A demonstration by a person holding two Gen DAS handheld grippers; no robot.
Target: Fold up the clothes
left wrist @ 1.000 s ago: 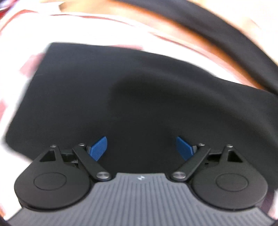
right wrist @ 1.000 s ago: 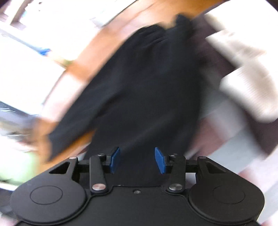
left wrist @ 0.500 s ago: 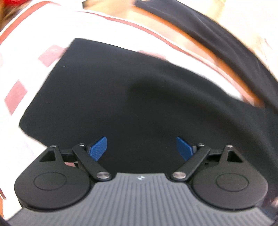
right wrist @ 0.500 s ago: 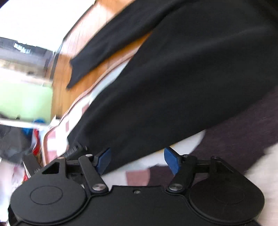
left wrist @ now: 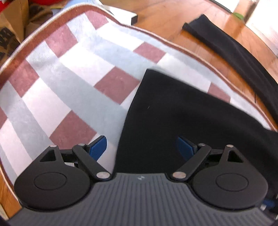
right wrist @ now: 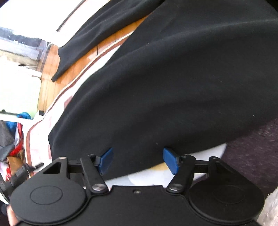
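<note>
A: Nearest the cameras?
B: Left gripper [left wrist: 141, 147] spread wide, empty; right gripper [right wrist: 138, 160] opening, gripping nothing.
A: Beyond?
B: Black garment [left wrist: 182, 111], smooth, on the checked rug [left wrist: 73, 73]; its sleeve [left wrist: 224, 45] reaches the wood floor [left wrist: 166, 15].

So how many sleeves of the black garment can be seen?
1: a long sleeve stretches off the checked rug onto the wooden floor. The other may be hidden under the folded body.
</note>
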